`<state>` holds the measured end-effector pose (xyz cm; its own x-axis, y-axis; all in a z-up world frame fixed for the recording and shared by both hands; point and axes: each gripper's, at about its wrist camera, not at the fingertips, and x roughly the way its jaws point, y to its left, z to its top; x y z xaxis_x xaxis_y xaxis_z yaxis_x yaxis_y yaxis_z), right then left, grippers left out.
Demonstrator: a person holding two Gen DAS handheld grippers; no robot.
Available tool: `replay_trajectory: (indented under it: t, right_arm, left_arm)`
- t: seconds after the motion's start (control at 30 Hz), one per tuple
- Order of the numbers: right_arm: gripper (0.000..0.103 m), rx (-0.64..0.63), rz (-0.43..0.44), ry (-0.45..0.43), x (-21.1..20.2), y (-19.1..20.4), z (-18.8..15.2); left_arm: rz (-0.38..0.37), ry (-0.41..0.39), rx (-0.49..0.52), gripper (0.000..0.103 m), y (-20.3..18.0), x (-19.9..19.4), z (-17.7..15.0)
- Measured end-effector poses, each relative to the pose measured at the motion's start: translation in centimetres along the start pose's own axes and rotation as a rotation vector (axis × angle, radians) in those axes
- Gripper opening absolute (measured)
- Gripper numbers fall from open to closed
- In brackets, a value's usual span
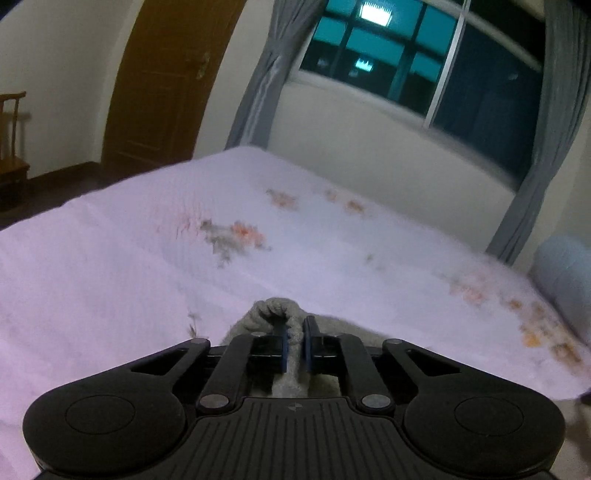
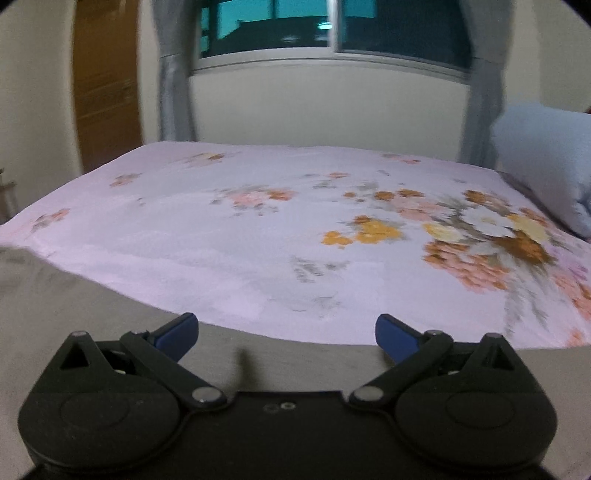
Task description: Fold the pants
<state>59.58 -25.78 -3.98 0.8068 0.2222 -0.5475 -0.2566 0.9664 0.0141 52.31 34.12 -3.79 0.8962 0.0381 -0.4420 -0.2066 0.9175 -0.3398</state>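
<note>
Right wrist: pillow point(image 2: 546, 158) borders floral bedsheet point(image 2: 258, 229).

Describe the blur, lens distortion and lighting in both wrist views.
Left wrist view: fisheye bends the door and window; the bedsheet print is smeared, while the left gripper, pinching the grey pants, stays sharp. Right wrist view: dim indoor light, dark window, flowers streaked, right gripper crisp.

Pants point(image 1: 275, 314): grey knit cloth, matt. Bed sheet point(image 2: 221, 251): smooth floral cotton-like cloth. Door point(image 1: 155, 85): brown wood, faint sheen.
</note>
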Motion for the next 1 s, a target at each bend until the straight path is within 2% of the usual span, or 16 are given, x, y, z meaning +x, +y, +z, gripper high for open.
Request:
replay_trajectory:
  t: [0.1, 0.23, 0.3, 0.5, 0.57, 0.6, 0.63, 0.67, 0.7, 0.9, 1.0]
  right_arm:
    - [0.089, -0.043, 0.057, 0.021, 1.4, 0.4, 0.0]
    - [0.07, -0.146, 0.141, 0.074, 3.9, 2.0, -0.1]
    - [0.066, -0.191, 0.183, 0.08, 4.9, 3.0, -0.1]
    - [0.065, -0.277, 0.275, 0.096, 6.5, 5.1, 0.6]
    - [0.058, -0.323, 0.308, 0.127, 7.3, 5.6, 0.6]
    - [0.052, -0.339, 0.322, 0.15, 7.8, 5.8, 0.6]
    - [0.038, -0.34, 0.338, 0.165, 8.0, 6.0, 0.6]
    - [0.023, -0.338, 0.359, 0.177, 8.0, 6.1, 0.7]
    - [0.0, -0.349, 0.36, 0.181, 7.7, 6.4, 0.9]
    - [0.0, -0.393, 0.31, 0.1, 3.3, 6.9, 1.8]
    - [0.0, -0.406, 0.305, 0.044, -2.0, 7.2, 2.1]
  left_arm:
    - [-0.028, 0.001, 0.02, 0.008, 0.1, -1.4, 0.5]
    - [-0.05, 0.01, 0.03, 0.008, -0.2, -2.1, 0.3]
    - [-0.057, 0.001, 0.021, 0.008, -0.2, -2.0, 0.5]
    - [-0.113, -0.027, -0.007, 0.008, 0.4, -3.0, 1.7]
    - [-0.12, -0.02, 0.008, 0.008, 0.6, -3.2, 1.9]
    - [-0.121, -0.015, 0.01, 0.008, 0.7, -3.2, 1.9]
    - [-0.12, -0.007, 0.012, 0.008, 0.9, -3.1, 1.9]
    - [-0.121, 0.006, 0.014, 0.008, 1.0, -3.0, 1.9]
    - [-0.123, 0.013, 0.018, 0.008, 1.1, -2.9, 1.8]
    - [-0.157, 0.004, -0.004, 0.008, 2.1, -3.7, 1.8]
    - [-0.192, -0.019, -0.02, 0.008, 3.1, -5.8, 1.8]
